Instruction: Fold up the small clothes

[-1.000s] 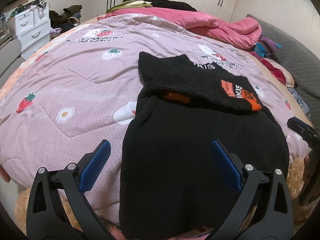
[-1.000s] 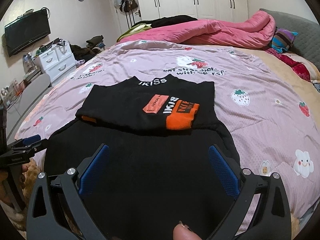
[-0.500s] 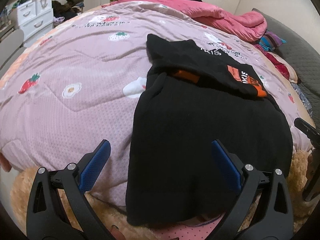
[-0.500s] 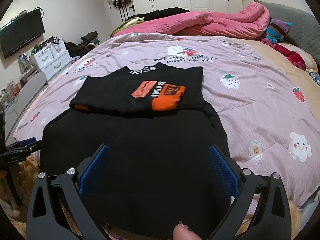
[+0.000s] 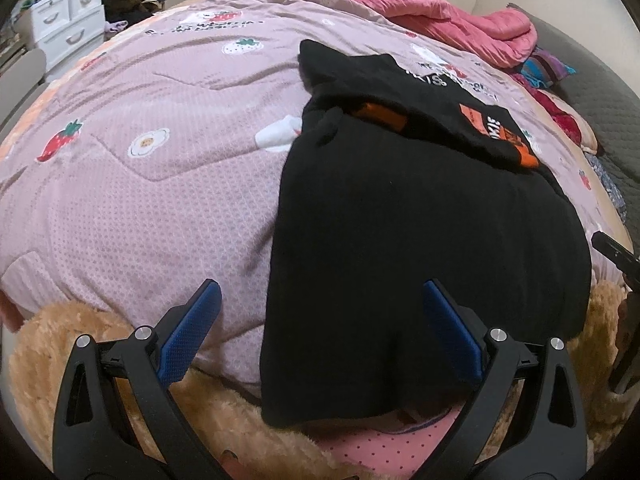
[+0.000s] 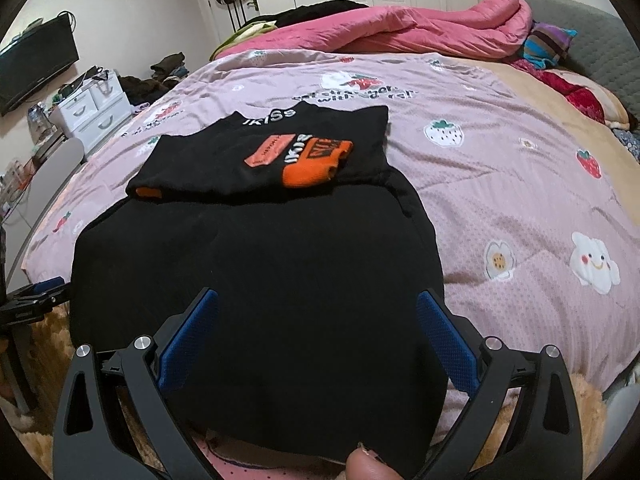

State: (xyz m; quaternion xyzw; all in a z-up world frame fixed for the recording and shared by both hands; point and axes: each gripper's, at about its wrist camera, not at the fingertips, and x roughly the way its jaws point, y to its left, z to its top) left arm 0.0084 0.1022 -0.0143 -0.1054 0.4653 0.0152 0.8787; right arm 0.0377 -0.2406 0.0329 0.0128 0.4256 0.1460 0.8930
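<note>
My left gripper (image 5: 318, 320) was spread wide, its blue pads (image 5: 188, 334) well apart and closed on nothing; it hung over the near left corner of the black garment (image 5: 420, 248), one pad above the pink quilt (image 5: 152, 208) and the other above the black cloth. My right gripper (image 6: 318, 336) was just as wide, holding nothing, with both its pads (image 6: 446, 336) over the near end of the same garment (image 6: 256, 280). Whether either one touched the fabric I could not tell. The garment lay flat on the quilt (image 6: 520, 200), its near hem hanging over the bed's edge, and its far end was folded back on itself (orange patches (image 6: 316, 160) and white lettering showing on top). My thumb tip (image 6: 370, 468) showed at the bottom edge of the right view, just by the hem. A rumpled pink duvet (image 6: 420, 28) sat at the far end of the bed
</note>
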